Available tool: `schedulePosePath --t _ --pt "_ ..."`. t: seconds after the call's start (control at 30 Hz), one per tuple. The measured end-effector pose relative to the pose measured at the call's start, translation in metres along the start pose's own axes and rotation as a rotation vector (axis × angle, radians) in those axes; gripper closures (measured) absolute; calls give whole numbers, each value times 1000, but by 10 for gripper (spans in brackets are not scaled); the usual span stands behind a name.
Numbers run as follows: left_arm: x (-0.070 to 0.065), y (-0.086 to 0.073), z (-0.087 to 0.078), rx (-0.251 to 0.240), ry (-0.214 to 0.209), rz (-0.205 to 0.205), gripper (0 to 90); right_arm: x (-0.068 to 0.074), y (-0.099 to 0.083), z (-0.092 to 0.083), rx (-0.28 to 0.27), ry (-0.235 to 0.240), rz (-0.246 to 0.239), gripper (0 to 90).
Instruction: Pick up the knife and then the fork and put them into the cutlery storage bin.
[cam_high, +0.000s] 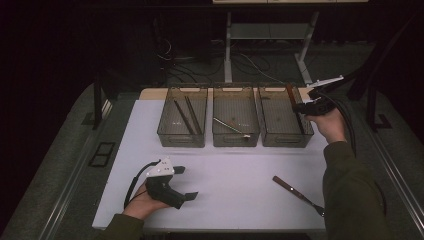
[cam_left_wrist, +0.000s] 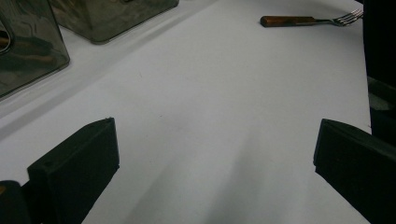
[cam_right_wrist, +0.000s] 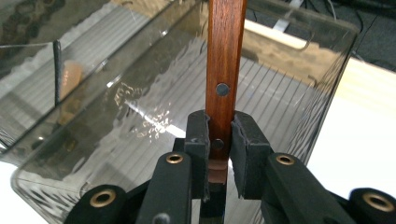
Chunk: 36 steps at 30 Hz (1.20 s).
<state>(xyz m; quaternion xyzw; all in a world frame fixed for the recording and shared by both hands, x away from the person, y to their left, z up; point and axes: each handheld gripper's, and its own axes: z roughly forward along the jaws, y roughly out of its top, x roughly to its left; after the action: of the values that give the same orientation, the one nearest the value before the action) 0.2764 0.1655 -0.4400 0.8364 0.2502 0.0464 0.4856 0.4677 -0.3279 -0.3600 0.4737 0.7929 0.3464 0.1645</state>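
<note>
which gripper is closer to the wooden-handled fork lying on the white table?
Left. The left gripper rests open on the table, level with the wooden-handled fork. The right gripper is up over the right-hand clear bin, farther off.

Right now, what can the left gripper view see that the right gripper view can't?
The left gripper view alone has the fork lying on the white table, seen between the left gripper's wide-open jaws. The right gripper view alone has the right gripper clamped on a wooden handle with rivets, held over a bin. Both share clear plastic bins and some white table.
</note>
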Motion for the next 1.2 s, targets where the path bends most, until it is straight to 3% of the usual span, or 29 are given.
schedulePosePath --t 0.3,0.5,0.7,1.2 --pt "0 0 0 -1 0 -1 0 2 -8 15 63 -13 -7 764" --pt "0 0 0 -2 -2 0 0 4 -5 13 25 -10 -4 571" --pt "0 0 0 -1 -3 -1 0 5 -4 -4 -12 32 22 451" --pt "-3 1 0 -6 0 5 0 38 -36 -62 -9 55 -51 342"
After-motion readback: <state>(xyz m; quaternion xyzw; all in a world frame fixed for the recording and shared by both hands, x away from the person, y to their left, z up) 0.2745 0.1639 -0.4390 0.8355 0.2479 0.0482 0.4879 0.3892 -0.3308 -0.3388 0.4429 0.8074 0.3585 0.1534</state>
